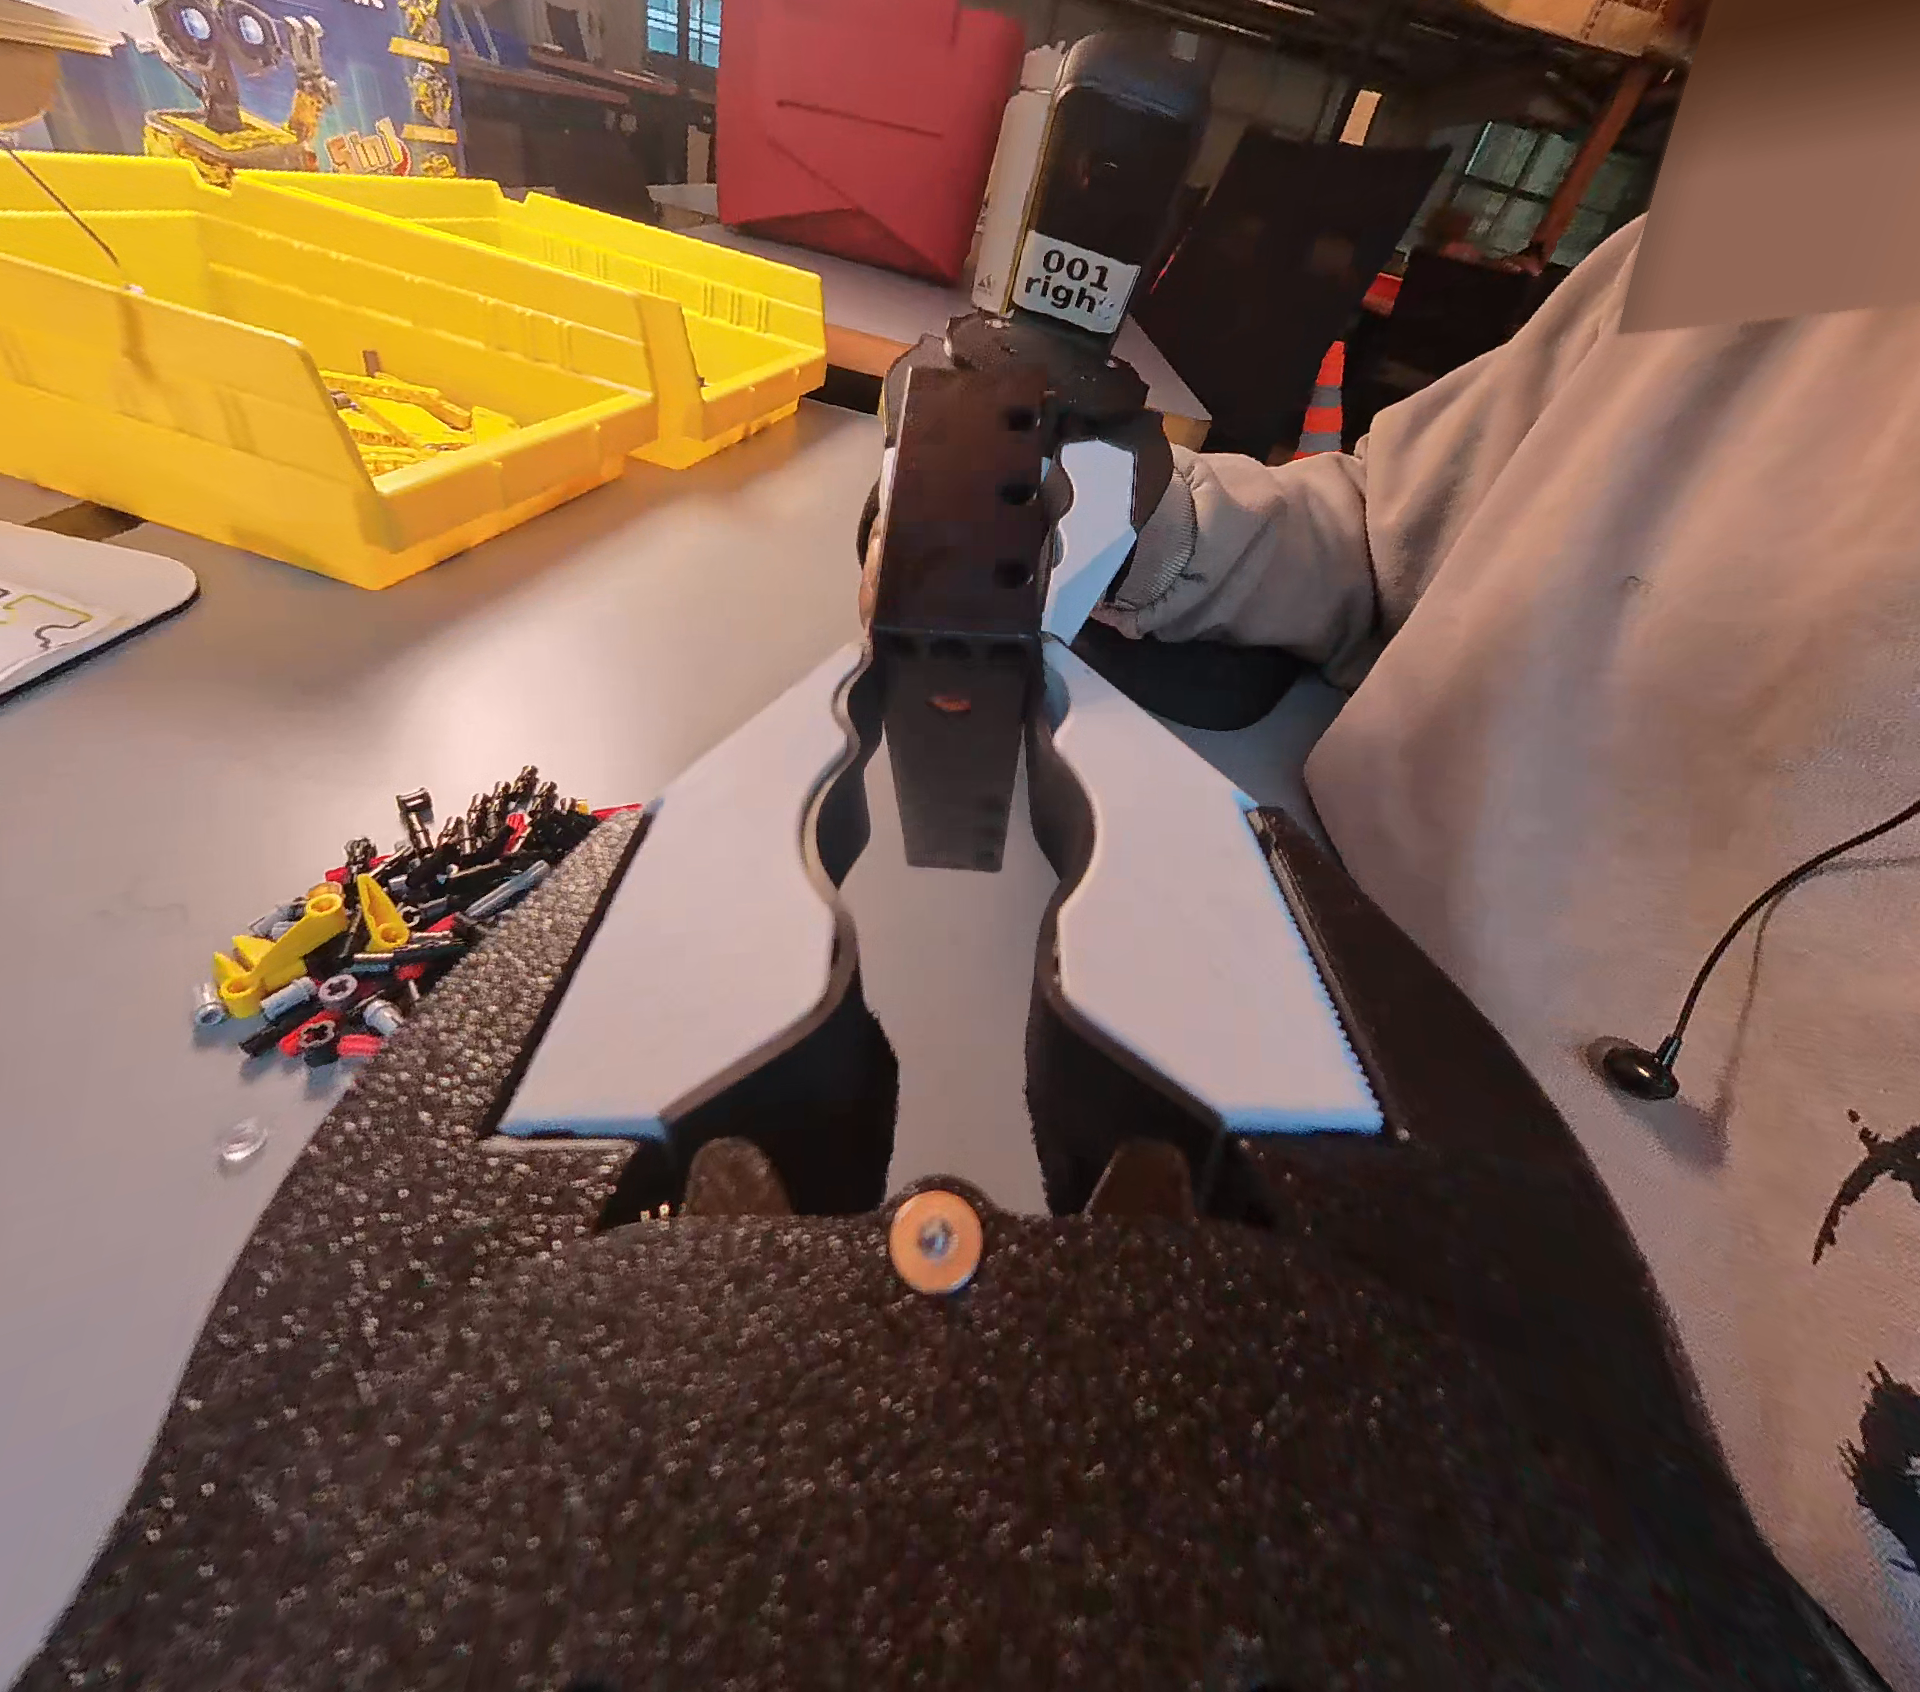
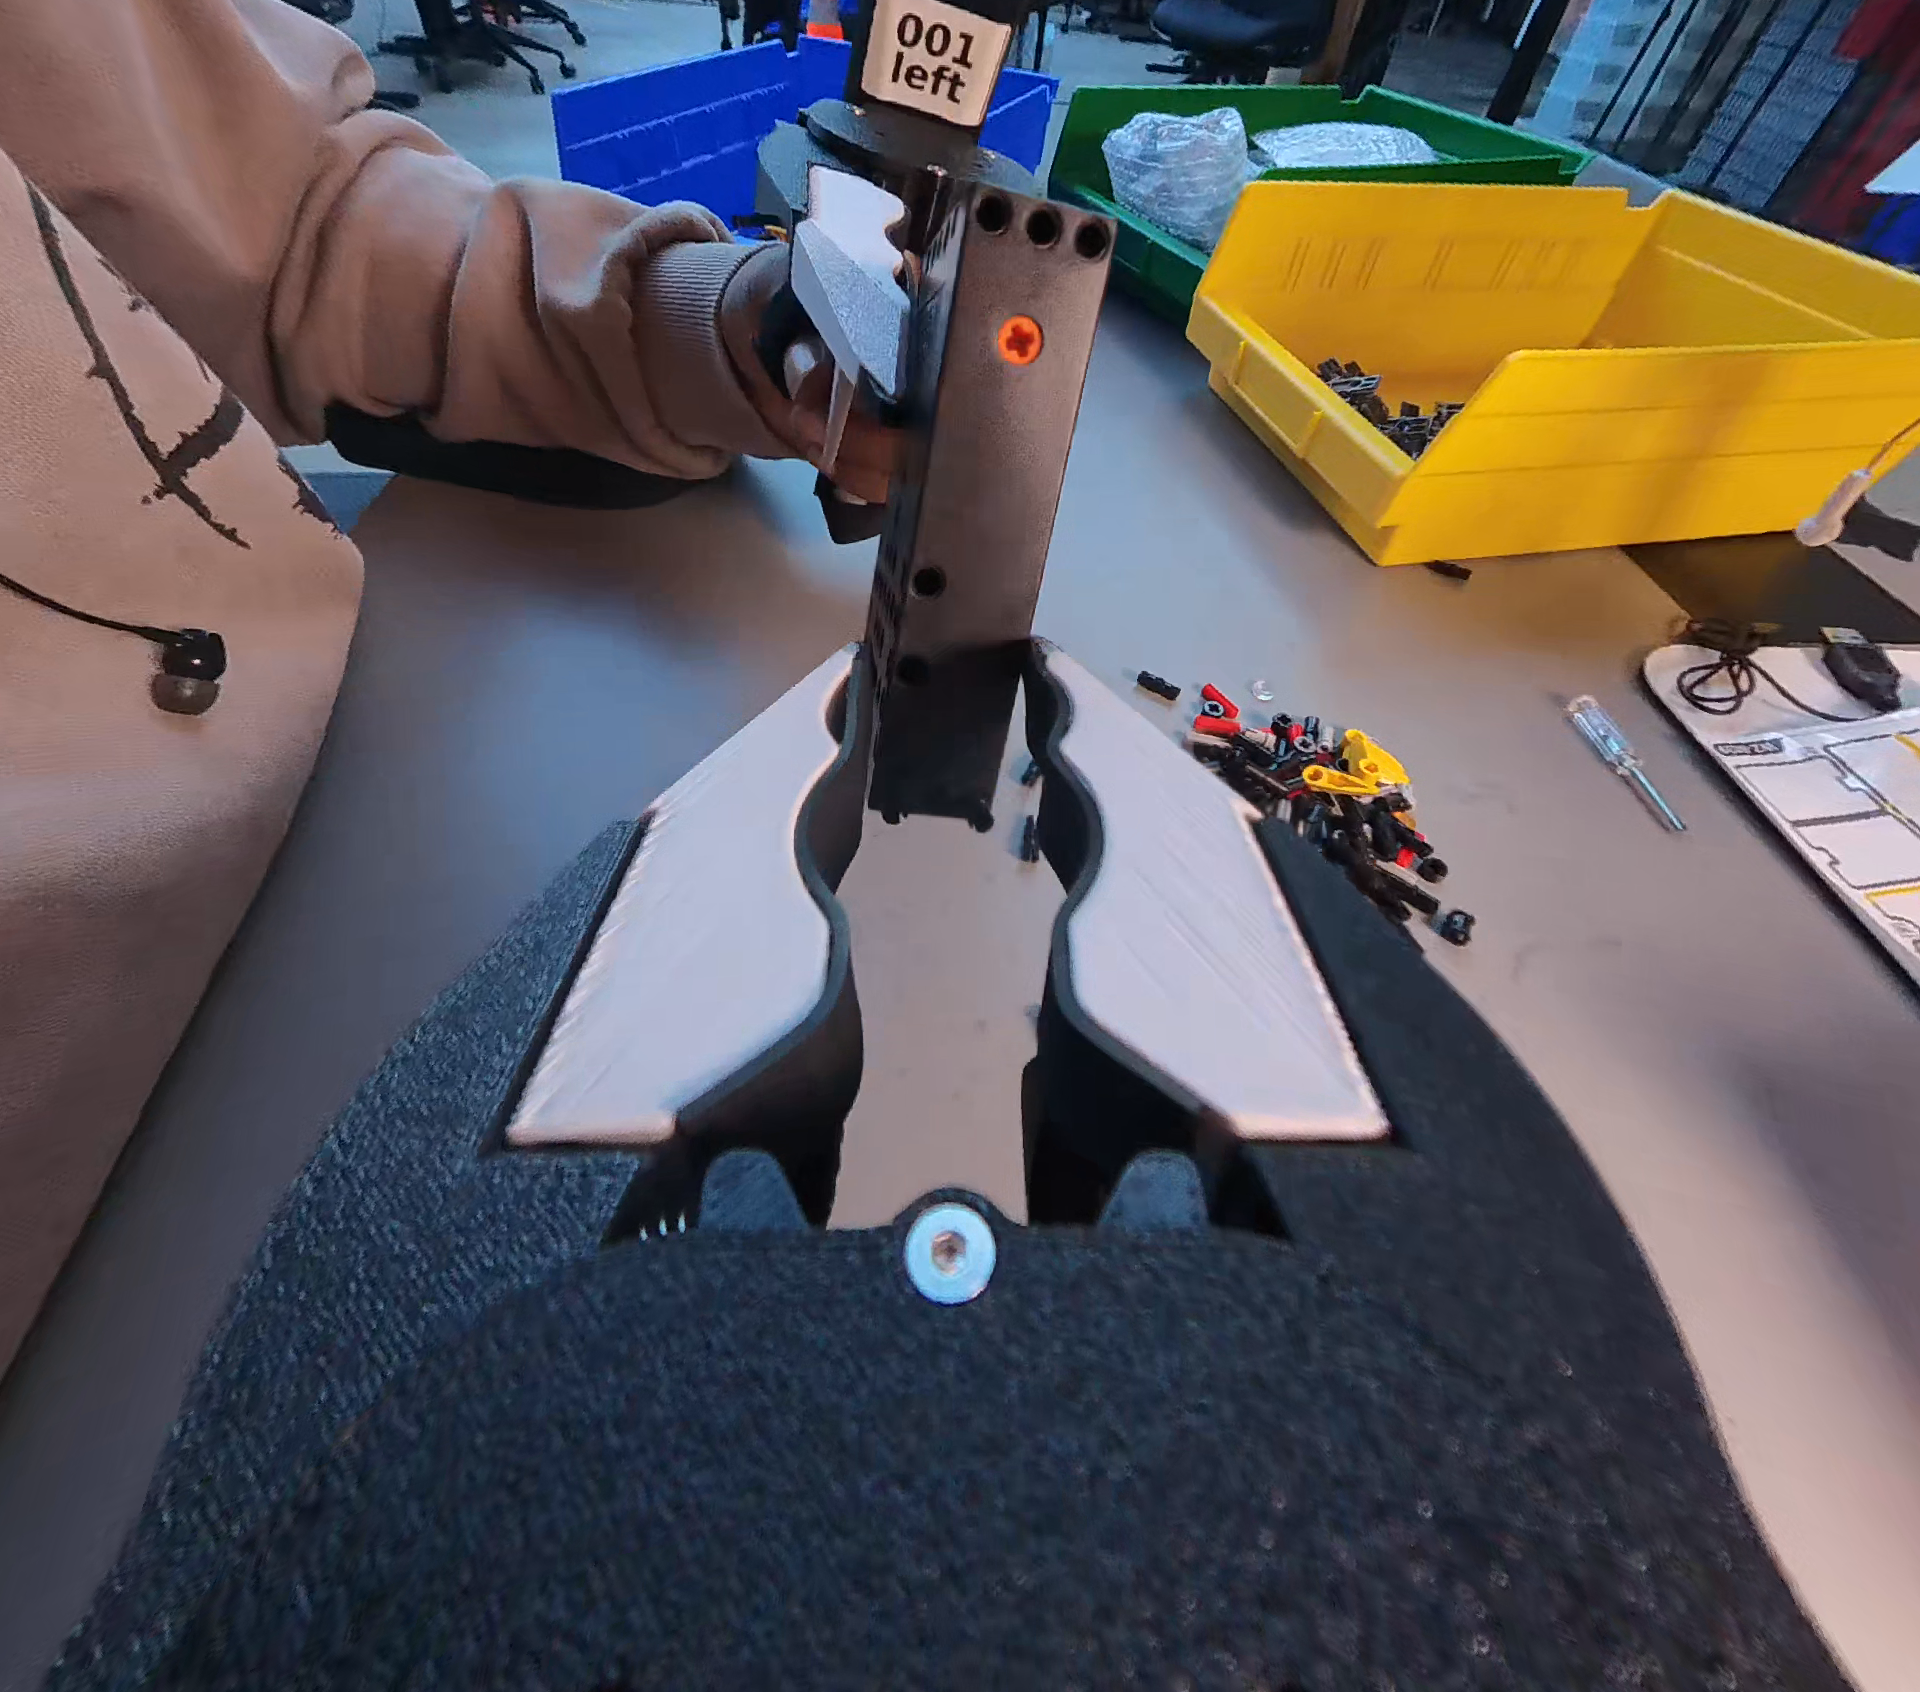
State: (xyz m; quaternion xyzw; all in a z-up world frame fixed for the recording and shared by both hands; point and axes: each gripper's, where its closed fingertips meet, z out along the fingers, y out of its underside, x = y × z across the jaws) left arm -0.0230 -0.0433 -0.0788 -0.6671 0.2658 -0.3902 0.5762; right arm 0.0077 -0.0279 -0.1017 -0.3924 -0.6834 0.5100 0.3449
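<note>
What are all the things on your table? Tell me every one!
black rectangular block with round holes: one, black with an orange screw, held over the table between both tongs
pile of small plastic building pieces: many, black, red, yellow and grey, on the table beside the tongs
yellow plastic bins: at least two, back of the table
blue plastic bin: one, far edge
green plastic bin: one, beside the blue one, holding wrapped bundles
red paper bag: one, standing behind
clear-handled screwdriver: one, past the pile
grey table: one
left tongs: shut on one end of the block
right tongs: shut on the other end
</note>
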